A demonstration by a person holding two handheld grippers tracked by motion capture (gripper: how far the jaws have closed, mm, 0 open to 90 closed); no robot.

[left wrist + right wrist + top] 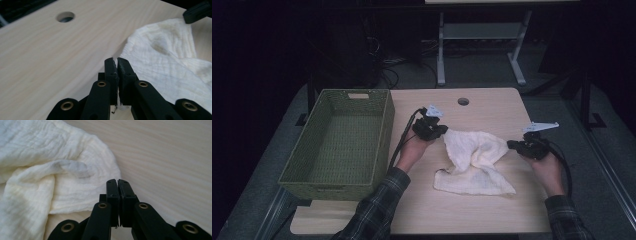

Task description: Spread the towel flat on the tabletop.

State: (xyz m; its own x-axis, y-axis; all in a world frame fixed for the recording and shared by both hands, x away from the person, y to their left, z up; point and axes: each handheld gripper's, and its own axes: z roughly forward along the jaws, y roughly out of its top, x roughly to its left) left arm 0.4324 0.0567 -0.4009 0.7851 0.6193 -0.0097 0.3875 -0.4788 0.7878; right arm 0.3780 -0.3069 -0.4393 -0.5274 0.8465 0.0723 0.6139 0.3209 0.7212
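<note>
Both grippers are pinching a cream cloth [474, 162] that is lying crumpled on the light wooden table [492, 112]. Seen from the high view, the left gripper [438, 131] is clamping the cloth's upper left corner, while the right gripper [512, 144] is meeting its right edge, and the fabric is bunching into a raised ridge between the two, with the lower part spreading flat toward the person's side. A green woven basket [339, 142] is sitting at the table's left, just beside the left hand [414, 150], and a plaid sleeve [377, 207] is coming in from the bottom.

Up close, the left gripper view is showing what the high view cannot: the left gripper's [117, 60] jaws are pressing tight together with a thin edge of cloth [165, 60] caught between the pads, a frayed thread hanging below. That view is also taking in the round hole [65, 16] in the tabletop and the tip of the other gripper at the far corner.

In the right gripper view the right gripper's [117, 181] jaws are likewise standing closed, tips against the cloth's [50, 175] rim; whether fabric is actually nipped between them I cannot tell from this angle.
</note>
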